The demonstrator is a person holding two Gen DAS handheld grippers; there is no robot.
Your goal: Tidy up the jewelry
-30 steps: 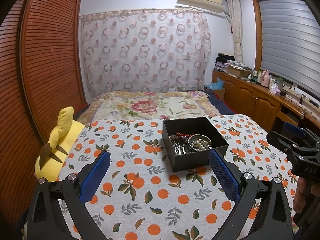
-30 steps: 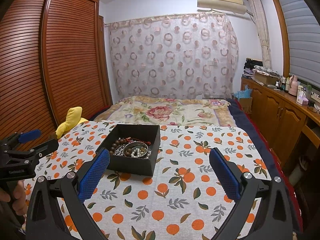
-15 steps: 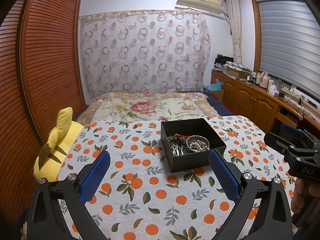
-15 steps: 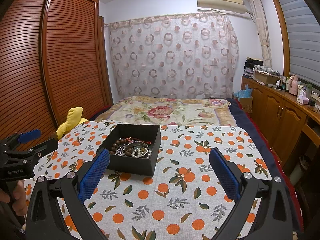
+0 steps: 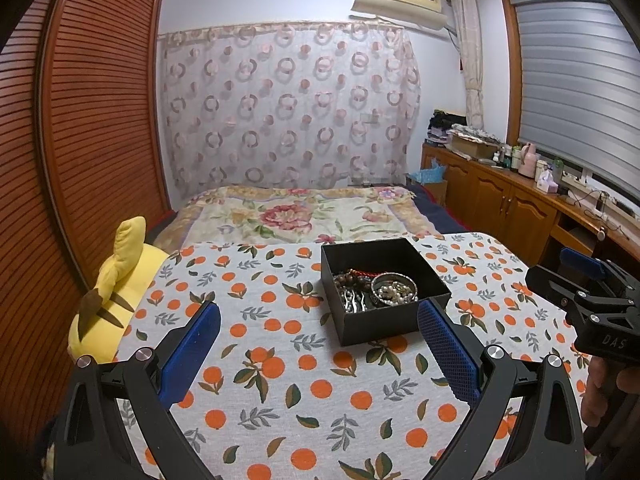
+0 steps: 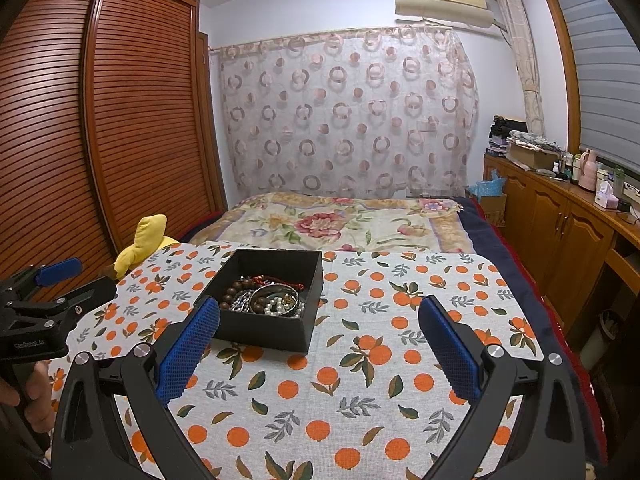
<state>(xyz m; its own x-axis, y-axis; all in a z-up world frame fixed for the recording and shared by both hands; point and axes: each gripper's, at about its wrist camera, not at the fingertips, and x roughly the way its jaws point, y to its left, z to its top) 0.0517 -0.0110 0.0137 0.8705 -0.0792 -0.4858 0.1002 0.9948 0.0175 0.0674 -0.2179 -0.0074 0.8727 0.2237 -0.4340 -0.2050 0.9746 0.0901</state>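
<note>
A black open box (image 5: 394, 322) stands on the orange-print tablecloth (image 5: 280, 360). In it lie a dark bead bracelet (image 5: 346, 280), silver pieces (image 5: 352, 302), a red string and a metal bangle holding pearls (image 5: 394, 288). My left gripper (image 5: 318, 344) is open and empty, short of the box and above the cloth. My right gripper (image 6: 320, 344) is open and empty; the box (image 6: 264, 330) lies ahead on its left, near its left fingertip. Each gripper shows in the other's view: the right one (image 5: 584, 280), the left one (image 6: 56, 284).
A yellow plush toy (image 5: 114, 292) lies at the table's left edge. A bed with a floral cover (image 5: 300, 216) is behind the table. A slatted wooden wardrobe (image 5: 80, 140) stands left. A cabinet counter with bottles (image 5: 520, 184) runs along the right wall.
Both views have shifted only slightly; the box sits a touch higher in the left wrist view. Both grippers stay open and empty.
</note>
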